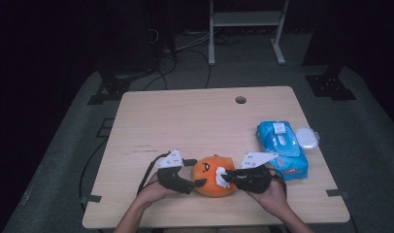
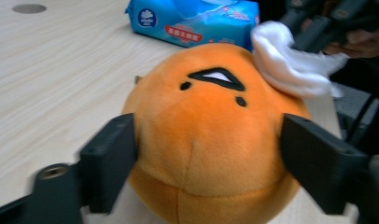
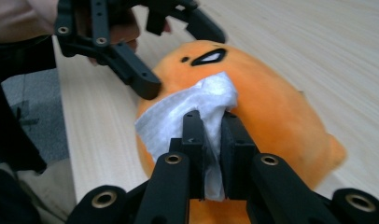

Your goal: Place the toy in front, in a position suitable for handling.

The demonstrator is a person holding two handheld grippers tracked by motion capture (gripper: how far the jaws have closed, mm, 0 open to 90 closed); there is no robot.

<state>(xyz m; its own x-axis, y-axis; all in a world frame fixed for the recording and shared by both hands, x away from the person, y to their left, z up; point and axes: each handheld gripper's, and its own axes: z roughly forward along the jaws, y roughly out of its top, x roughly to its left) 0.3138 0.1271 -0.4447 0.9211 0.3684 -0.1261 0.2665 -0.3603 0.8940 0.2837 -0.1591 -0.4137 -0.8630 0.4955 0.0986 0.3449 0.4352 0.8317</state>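
An orange plush toy with a small black face sits near the table's front edge. My left gripper comes at it from the left. In the left gripper view its two black jaws press on either side of the plush toy. My right gripper reaches in from the right and is shut on a white wipe. In the right gripper view the wipe is pinched between the jaws and lies against the plush toy's upper side, just beside the face. The wipe bunches up on the toy's top right.
A blue pack of wet wipes lies right of the toy, its white lid flipped open. The wooden table has a round hole near its far edge. A white-framed stand is on the floor beyond.
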